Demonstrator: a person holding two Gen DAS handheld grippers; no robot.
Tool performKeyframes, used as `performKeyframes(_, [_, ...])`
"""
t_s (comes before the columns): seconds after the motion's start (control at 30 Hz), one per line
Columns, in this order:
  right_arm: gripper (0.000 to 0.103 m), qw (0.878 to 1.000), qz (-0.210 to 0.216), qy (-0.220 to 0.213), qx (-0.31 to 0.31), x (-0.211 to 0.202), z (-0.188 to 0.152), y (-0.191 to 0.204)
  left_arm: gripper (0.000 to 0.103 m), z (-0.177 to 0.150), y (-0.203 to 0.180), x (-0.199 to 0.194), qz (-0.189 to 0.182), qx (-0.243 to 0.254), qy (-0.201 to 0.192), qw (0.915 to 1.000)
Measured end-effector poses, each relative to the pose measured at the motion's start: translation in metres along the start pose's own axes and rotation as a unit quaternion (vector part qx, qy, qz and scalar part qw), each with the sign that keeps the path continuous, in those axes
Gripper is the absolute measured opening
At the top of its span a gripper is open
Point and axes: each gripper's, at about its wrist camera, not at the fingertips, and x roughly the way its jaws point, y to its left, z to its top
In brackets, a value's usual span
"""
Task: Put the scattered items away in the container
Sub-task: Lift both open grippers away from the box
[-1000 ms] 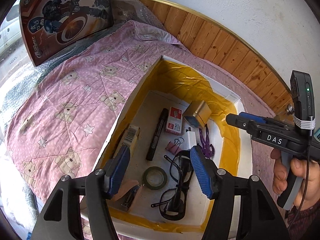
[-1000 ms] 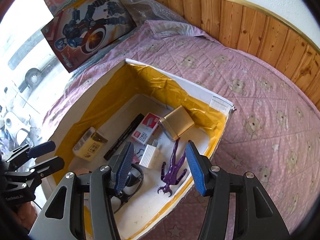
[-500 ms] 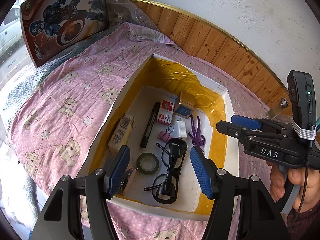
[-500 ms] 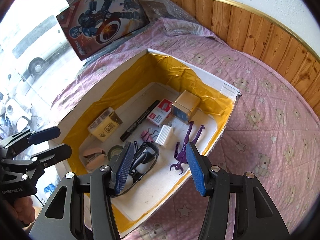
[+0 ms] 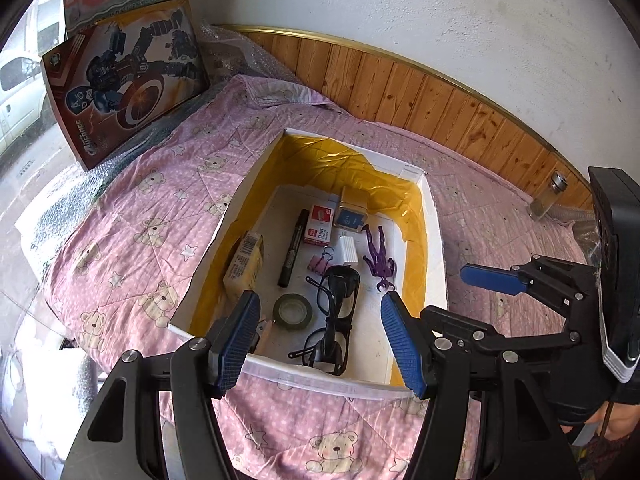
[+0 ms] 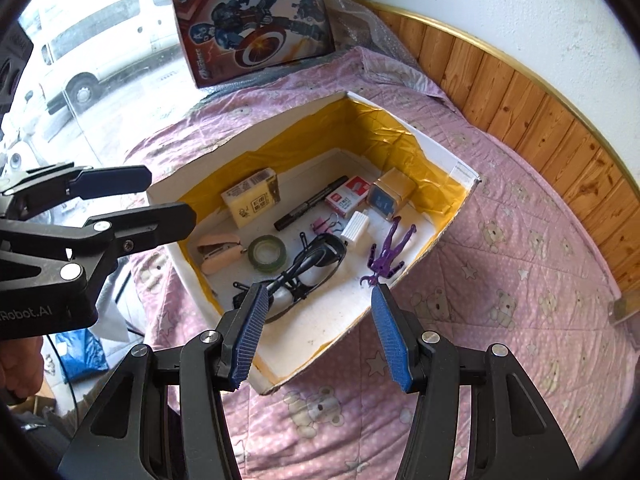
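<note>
With both the left tool [image 5: 320,336] and the right tool [image 6: 316,332] spread and carrying nothing above the yellow-lined white cardboard box [image 6: 436,152] on the pink bear-print quilt [image 6: 520,240], and the black-framed glasses [image 5: 336,300], green tape roll [image 5: 293,311] and purple toy figure [image 6: 386,254] lying inside it, the tidying looks complete, so lift both clear without clipping the rim.

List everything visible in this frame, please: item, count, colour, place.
Box: 1, white with yellow lining, on quilt.
Marker: 1, black, in box.
Glasses: 1, black, in box.
Tape roll: 1, green, in box.
Stapler: 1, beige, in box.
Figure: 1, purple, in box.
Staples packet: 1, red-white, in box.
Binder clips: pink, in box.
Carton: 1, yellow, in box.
Tin: 1, gold, in box.
Quilt: 1, pink.
Toy carton: 1, by window.
Jar: 1, by wall.
Left tool: open.
Right tool: open.
</note>
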Motion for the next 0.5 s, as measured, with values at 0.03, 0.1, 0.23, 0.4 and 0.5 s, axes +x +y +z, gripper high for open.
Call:
performKeyframes(0.03, [0.057,1.0,-0.005,0.001,-0.003,-0.002,-0.003,0.003,0.064,-0.002,-0.002,-0.003,0.0,0.003,-0.002,1.0])
performKeyframes(0.1, [0.057,1.0,-0.009,0.004,-0.005,-0.005,-0.009,0.008,0.064,-0.005,-0.007,-0.009,-0.002,0.008,-0.003,1.0])
performKeyframes(0.23, [0.057,1.0,0.012,0.015,0.023,-0.006,-0.02,0.009,0.064,-0.013,-0.018,-0.019,-0.006,0.02,-0.004,0.9998])
performKeyframes(0.4, [0.057,0.999,0.029,-0.004,0.045,-0.02,-0.024,0.013,0.064,-0.019,-0.026,-0.033,-0.01,0.023,-0.01,0.9996])
performKeyframes(0.5, [0.057,0.999,0.025,-0.012,0.046,-0.028,-0.024,0.016,0.064,-0.021,-0.028,-0.04,-0.011,0.021,-0.014,0.9996])
